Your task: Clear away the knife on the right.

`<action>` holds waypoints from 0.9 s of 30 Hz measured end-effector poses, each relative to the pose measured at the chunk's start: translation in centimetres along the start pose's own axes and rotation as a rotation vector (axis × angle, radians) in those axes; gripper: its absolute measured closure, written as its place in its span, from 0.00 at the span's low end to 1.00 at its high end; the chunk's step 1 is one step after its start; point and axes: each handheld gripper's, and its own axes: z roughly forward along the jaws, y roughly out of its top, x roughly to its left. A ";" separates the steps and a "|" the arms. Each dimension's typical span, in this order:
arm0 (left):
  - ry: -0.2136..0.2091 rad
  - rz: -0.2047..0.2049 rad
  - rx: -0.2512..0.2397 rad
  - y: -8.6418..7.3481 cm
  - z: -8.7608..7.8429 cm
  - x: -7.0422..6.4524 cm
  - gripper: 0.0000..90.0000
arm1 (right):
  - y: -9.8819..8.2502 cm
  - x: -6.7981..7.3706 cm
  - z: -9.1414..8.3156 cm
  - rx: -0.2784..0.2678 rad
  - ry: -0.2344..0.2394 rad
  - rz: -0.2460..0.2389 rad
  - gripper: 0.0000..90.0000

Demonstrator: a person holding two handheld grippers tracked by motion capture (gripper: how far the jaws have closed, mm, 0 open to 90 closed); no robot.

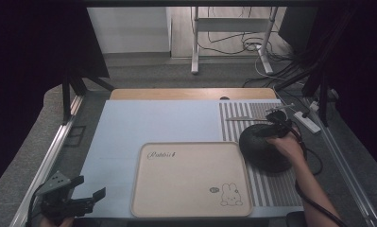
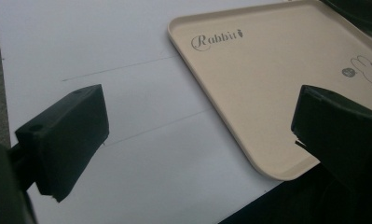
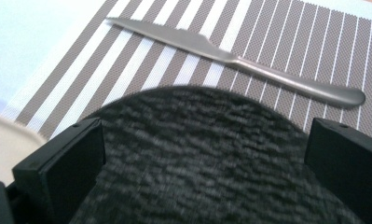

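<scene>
The dark round plate (image 1: 264,150) lies on the striped placemat (image 1: 271,187), just right of the beige tray (image 1: 191,179), with its left edge close to the tray's right rim. Your right gripper (image 1: 279,124) stands over the plate's far side. In the right gripper view its jaws are spread wide and the plate (image 3: 197,154) lies between and below them; nothing is clamped.

To grasp well, lower the jaws over the plate's rim so that one jaw goes under the edge and one above, then close firmly. The plate's surface looks rough and matte, like cast stoneware, so it should resist slipping but is probably heavy; hold it level as you lift.

Beyond the plate, farther from the tray, lies a knife (image 3: 239,60) of smooth brushed metal. Keep the jaws clear of it.

The placemat is woven, in grey and white stripes. The tray is smooth, shallow and round-cornered, with a printed rabbit (image 1: 231,195).

Your left gripper (image 1: 84,194) waits off the tray's near left corner, jaws apart and empty.
</scene>
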 end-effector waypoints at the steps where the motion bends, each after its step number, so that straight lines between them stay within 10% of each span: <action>1: 0.000 0.000 0.000 0.0 0.0 0.0 0.04 | 0.2 -0.1 0.3 0.001 0.001 0.005 0.00; 9: -0.001 0.000 0.001 0.0 0.0 0.0 0.04 | 1.4 -0.5 1.7 0.033 -0.015 -0.006 0.01; 27: -0.002 -0.003 0.002 0.0 0.0 0.0 0.04 | 4.0 -4.1 4.0 0.086 0.014 0.003 1.00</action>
